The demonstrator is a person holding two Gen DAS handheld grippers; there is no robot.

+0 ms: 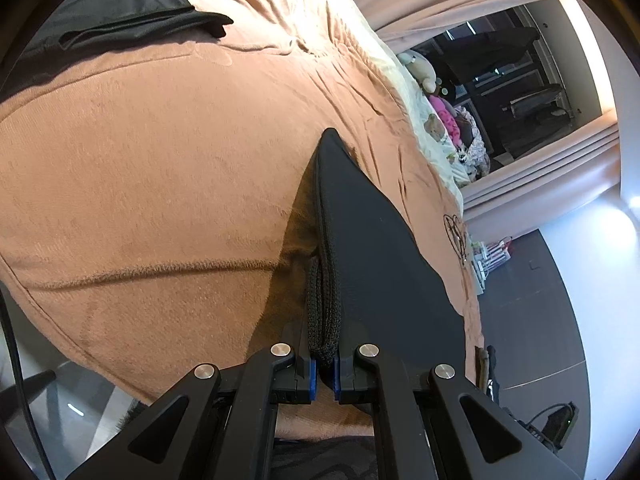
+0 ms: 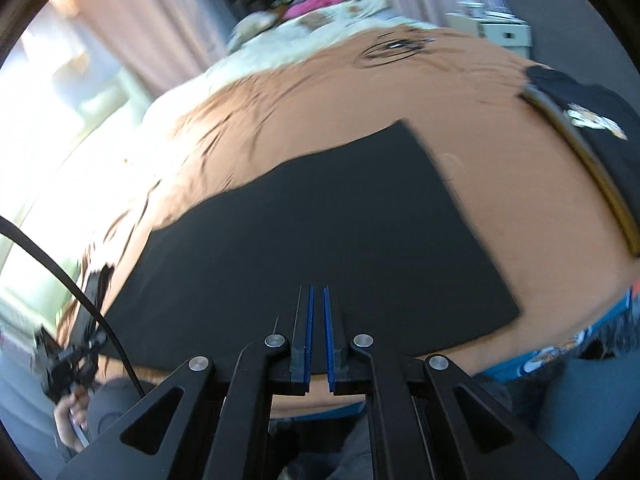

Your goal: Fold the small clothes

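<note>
A black garment (image 2: 320, 236) lies spread flat as a rough rectangle on the tan bedspread (image 2: 500, 208). My left gripper (image 1: 325, 354) is shut on the garment's thick knitted edge (image 1: 324, 304) and lifts that side, so the cloth (image 1: 380, 256) rises as a taut sheet in the left wrist view. My right gripper (image 2: 317, 320) hovers just above the near edge of the garment, jaws close together with a narrow gap and nothing between them. The left gripper also shows at the far left of the right wrist view (image 2: 76, 356).
A folded black garment (image 1: 120, 8) lies at the far left corner of the bedspread (image 1: 160, 160). Another dark garment with a printed patch (image 2: 596, 128) lies at the right. Soft toys and pillows (image 1: 436, 120) sit at the bed's head. The floor (image 1: 540, 320) lies to the right.
</note>
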